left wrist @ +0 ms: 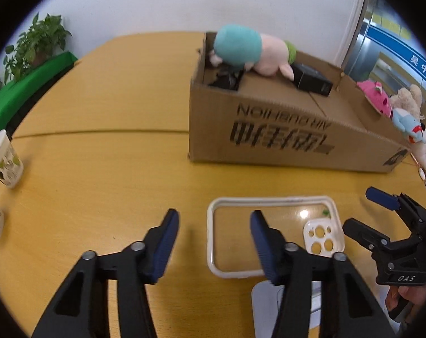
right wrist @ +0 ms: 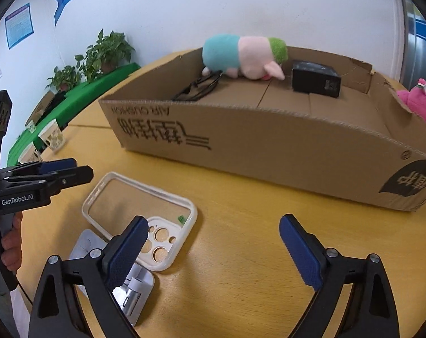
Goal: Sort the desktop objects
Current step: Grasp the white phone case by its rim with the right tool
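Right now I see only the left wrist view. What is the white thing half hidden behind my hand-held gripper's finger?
Observer: A small white box with a silvery part in it, lying by the camera end of the phone case.
Operator: Is the right hand-held gripper holding anything?
Observer: No. The right hand-held gripper is open, with only bare table between its jaws.
Operator: And the dark thing in the carton, by the plush?
Observer: Black glasses, lying in the carton beside the plush.
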Demonstrator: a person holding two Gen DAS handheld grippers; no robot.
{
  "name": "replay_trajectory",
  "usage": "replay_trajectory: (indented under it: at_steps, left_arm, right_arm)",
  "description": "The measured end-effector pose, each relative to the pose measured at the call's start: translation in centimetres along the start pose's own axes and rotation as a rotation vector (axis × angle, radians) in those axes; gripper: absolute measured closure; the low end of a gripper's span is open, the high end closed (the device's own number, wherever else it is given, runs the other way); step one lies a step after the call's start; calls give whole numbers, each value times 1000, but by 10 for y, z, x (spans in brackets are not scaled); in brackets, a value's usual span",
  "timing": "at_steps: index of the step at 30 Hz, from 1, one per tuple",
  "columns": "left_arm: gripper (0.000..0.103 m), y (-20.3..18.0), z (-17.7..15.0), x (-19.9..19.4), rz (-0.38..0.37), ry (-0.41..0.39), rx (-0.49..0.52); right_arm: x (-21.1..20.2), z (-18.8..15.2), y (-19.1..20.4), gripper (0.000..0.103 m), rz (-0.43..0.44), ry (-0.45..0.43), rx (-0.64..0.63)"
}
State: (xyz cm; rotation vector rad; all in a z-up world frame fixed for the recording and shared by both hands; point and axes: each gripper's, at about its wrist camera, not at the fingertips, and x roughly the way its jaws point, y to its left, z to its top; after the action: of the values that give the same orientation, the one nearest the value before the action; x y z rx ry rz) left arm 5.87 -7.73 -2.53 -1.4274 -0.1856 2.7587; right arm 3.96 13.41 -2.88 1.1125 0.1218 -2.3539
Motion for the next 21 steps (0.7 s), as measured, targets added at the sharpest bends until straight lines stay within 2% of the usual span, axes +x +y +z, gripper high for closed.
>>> replay_trajectory:
  at_steps: [2, 4, 8, 11, 13, 14, 16, 21]
  left_arm:
    - [66, 0, -3, 9, 13, 33, 9]
    - [85, -1, -5, 18, 12, 76, 11]
    - [91, -6, -6, 19, 10, 76, 19]
    - [98, -15, -7, 20, -15, 88, 34]
    - [98, -25, -8, 20, -35, 92, 50]
    - [98, -30, -8, 21, -42, 94, 58]
    - [98, -42, -6, 21, -45, 90, 76]
    - [98, -72, 3, 20, -83, 82, 121]
  right_arm:
    - [6, -2, 2, 16, -3, 19, -12]
    - [14, -6, 5, 30, 9, 47, -22]
    - [15, -9, 9, 37, 4, 58, -67]
    - [13, -8, 5, 54, 1, 60, -78]
    - [10, -8, -4, 71, 10, 59, -61]
    - [7, -10, -9, 74, 20, 59, -50]
    - [4, -12, -18, 87, 27, 57, -33]
    - [-11, -23, -46, 89, 11, 44, 31]
